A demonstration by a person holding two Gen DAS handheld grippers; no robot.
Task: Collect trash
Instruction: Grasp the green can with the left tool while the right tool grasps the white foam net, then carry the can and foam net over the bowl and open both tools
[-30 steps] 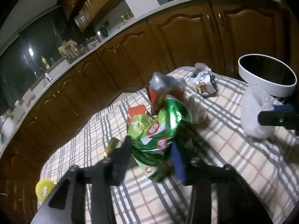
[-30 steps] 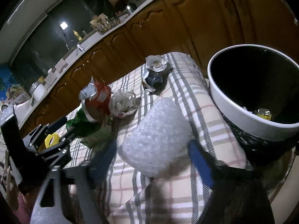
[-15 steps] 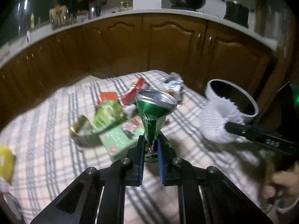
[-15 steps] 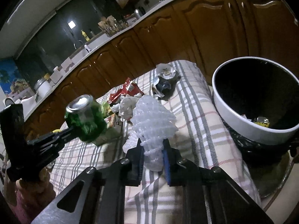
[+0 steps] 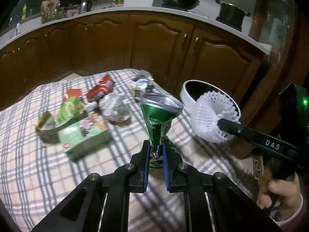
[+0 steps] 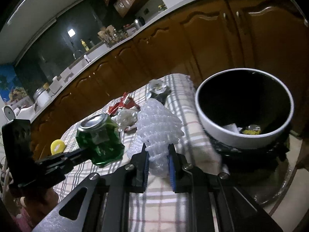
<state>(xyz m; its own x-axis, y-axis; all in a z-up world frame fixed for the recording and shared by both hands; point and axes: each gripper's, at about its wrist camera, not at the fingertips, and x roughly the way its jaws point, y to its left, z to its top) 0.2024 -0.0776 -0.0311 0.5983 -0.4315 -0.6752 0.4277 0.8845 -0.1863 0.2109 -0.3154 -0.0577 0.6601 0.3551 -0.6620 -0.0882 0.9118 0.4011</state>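
Note:
My left gripper (image 5: pixel 156 152) is shut on a crushed green can (image 5: pixel 159 116) and holds it above the checked tablecloth (image 5: pixel 38 164). The can also shows in the right wrist view (image 6: pixel 99 137). My right gripper (image 6: pixel 158 158) is shut on a white foam net sleeve (image 6: pixel 158 123), which also shows in the left wrist view (image 5: pixel 210 119), held close to the white-rimmed trash bin (image 6: pixel 245 133). The bin (image 5: pixel 190 88) stands just off the table's right edge and holds a few scraps.
On the cloth lie green cartons (image 5: pixel 81 133), a red wrapper (image 5: pixel 100 90), crumpled clear plastic (image 5: pixel 115 108), a crumpled dark wrapper (image 5: pixel 142 85) and a yellow disc (image 6: pixel 57 146). Brown kitchen cabinets (image 5: pixel 154 44) run behind the table.
Both grippers closed on their items and lifted them: the left on the green can, the right on the foam net. Both have moved nearer the bin.

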